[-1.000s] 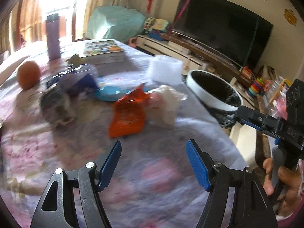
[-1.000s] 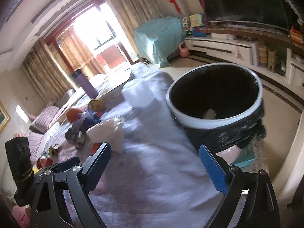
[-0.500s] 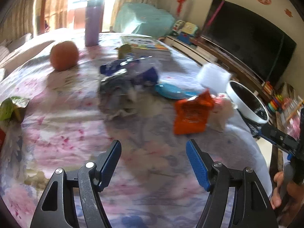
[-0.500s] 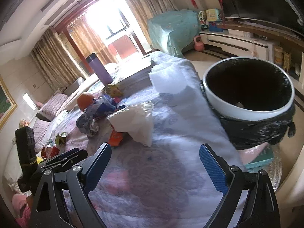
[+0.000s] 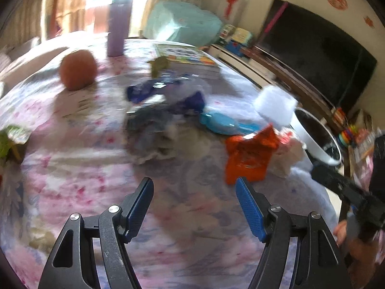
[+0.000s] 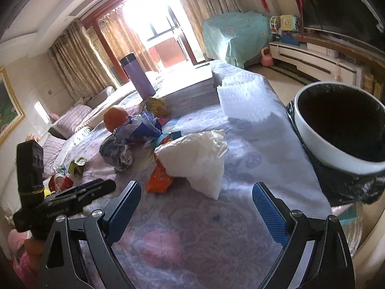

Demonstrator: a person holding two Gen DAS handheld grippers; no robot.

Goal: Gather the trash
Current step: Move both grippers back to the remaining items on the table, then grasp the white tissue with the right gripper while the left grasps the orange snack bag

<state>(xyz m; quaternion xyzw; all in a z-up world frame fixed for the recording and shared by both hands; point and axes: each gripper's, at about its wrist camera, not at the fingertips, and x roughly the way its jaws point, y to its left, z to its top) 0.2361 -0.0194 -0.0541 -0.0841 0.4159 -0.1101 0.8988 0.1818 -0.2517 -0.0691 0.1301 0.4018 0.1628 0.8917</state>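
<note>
Trash lies scattered on the flowered tablecloth (image 5: 72, 168): an orange snack packet (image 5: 247, 156) (image 6: 158, 175), a whitish plastic bag (image 6: 197, 159), a crumpled grey wrapper (image 5: 149, 134) (image 6: 115, 151), a blue wrapper (image 5: 166, 94) and a turquoise one (image 5: 223, 125). A white-rimmed bin (image 6: 336, 130) with a black liner stands off the table's right edge. My left gripper (image 5: 194, 204) hovers open, short of the orange packet. My right gripper (image 6: 196, 204) is open too, just below the plastic bag. Nothing sits between either pair of fingers.
An orange fruit (image 5: 78, 69), a purple flask (image 6: 138, 74), a stack of books (image 5: 182, 55) and a white foam piece (image 6: 243, 98) stand farther back. A green wrapper (image 5: 9, 139) lies at the left edge. A TV (image 5: 312, 50) and a low cabinet line the right wall.
Both grippers swung left across the table. The bin slid toward the right edge of both views and the pile of wrappers came toward the centre. Both stayed open.
</note>
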